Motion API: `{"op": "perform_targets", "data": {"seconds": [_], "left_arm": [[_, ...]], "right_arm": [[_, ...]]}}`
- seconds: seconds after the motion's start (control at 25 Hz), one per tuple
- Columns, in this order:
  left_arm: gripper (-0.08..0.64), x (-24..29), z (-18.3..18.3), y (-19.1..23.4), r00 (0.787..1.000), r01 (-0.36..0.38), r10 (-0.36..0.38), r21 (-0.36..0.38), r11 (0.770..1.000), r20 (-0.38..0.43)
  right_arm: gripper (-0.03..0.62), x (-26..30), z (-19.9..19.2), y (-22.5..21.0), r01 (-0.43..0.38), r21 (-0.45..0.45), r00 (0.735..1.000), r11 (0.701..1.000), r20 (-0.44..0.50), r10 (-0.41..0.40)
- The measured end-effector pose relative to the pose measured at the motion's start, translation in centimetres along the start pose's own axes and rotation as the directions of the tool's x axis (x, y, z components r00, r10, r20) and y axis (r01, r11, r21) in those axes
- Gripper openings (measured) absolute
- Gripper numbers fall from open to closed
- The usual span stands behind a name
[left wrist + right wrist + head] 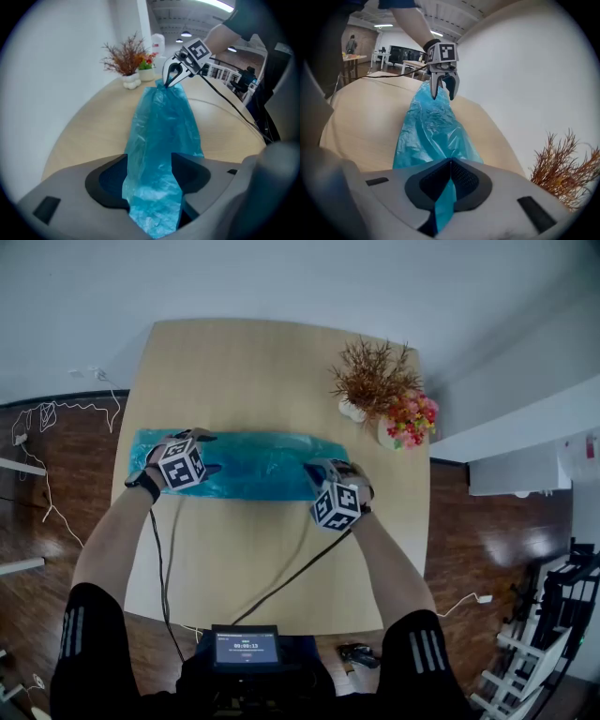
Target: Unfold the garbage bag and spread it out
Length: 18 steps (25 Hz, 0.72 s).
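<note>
Forearms reach out side by side over the wooden table (262, 371), each hand tilting its tool downward at one end of the blue garbage bag (253, 465). The left gripper (190, 438) stands over the bag's left end. Its jaws are part-way apart, and bunched film fills the gap from pad to pad and rises up between them. Ahead of this tool, the bag runs flat along the tabletop to the other tool.

The right gripper (324, 467) has its jaws together, pinching a thin fold of the bag's opposite end. Beyond its tips, the bag widens and lies crumpled on the table.

A dried plant (375, 376) and a small pot of flowers (411, 418) stand past the right gripper, apart from the bag.
</note>
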<state>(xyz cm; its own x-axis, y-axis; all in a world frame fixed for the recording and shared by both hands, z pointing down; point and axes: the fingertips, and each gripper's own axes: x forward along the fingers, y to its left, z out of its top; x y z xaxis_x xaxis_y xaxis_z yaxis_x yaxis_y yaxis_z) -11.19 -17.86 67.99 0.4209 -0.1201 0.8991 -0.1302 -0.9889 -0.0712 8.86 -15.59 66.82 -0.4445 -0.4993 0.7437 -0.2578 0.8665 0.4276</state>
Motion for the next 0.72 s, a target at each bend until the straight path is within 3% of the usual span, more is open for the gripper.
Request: {"op": "perform_targets", "data": {"seconds": [0.36, 0.56, 0.72], "left_arm": [[0.27, 2.8, 6.4, -3.0, 0.993, 0.117, -0.12, 0.182, 0.976, 0.004], [0.198, 4.1, 7.2, -3.8, 0.989, 0.149, -0.146, 0.204, 0.968, -0.029], [0.086, 4.2, 7.3, -4.2, 0.989, 0.148, -0.146, 0.205, 0.968, -0.027]], "right_arm": [[0.012, -2.5, 2.5, 0.5, 0.097, -0.112, 0.994, 0.989, 0.06, -0.09], [0.012, -2.8, 2.1, 0.9, 0.102, -0.118, 0.993, 0.988, 0.064, -0.095], [0.012, -2.9, 1.6, 0.7, 0.107, -0.107, 0.993, 0.989, 0.053, -0.102]]}}
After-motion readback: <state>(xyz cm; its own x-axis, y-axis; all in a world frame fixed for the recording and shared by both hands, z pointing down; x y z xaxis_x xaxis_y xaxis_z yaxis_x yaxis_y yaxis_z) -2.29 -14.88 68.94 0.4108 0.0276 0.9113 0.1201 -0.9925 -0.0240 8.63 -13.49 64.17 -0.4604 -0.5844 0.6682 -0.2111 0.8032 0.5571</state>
